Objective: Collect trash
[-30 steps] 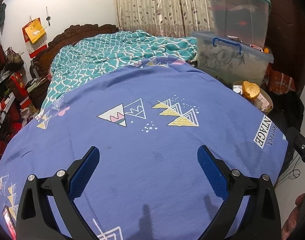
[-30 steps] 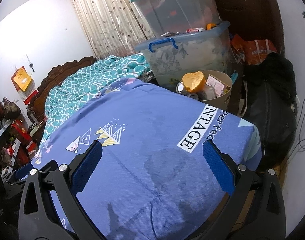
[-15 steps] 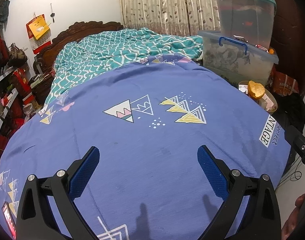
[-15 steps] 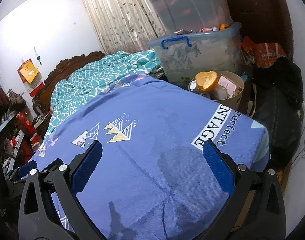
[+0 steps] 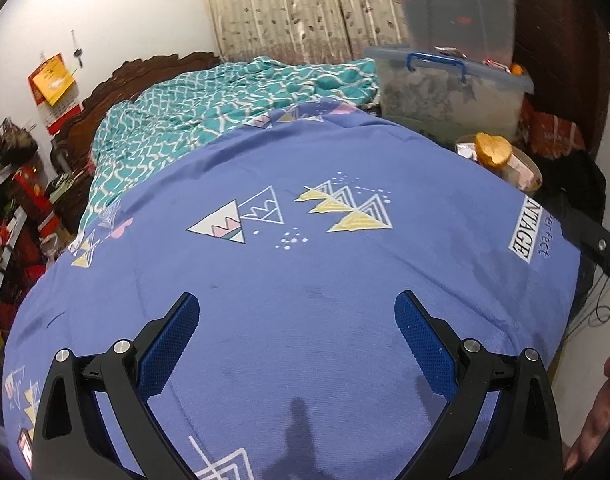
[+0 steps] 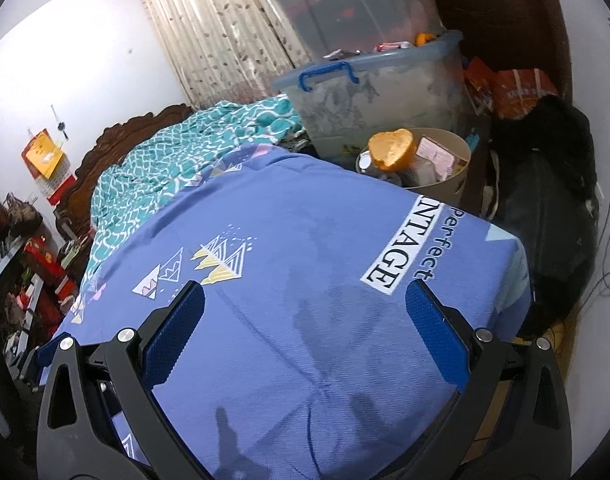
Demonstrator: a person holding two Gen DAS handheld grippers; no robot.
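A beige round bin stands on the floor past the bed's far right side, packed with wrappers and an orange heart-shaped piece; the left wrist view shows the same bin at its right edge. My left gripper hangs open over the blue bedsheet with nothing between its fingers. My right gripper is open too, above the sheet's near right corner, empty. No loose trash shows on the sheet.
A teal patterned blanket lies bunched toward the carved headboard. Stacked clear storage tubs rise behind the bin. A black bag and cables sit on the floor at right. Cluttered shelves line the left wall.
Both cameras have shifted slightly over the bed; the bin and tubs have slid a little in view. Both grippers stay open and empty.
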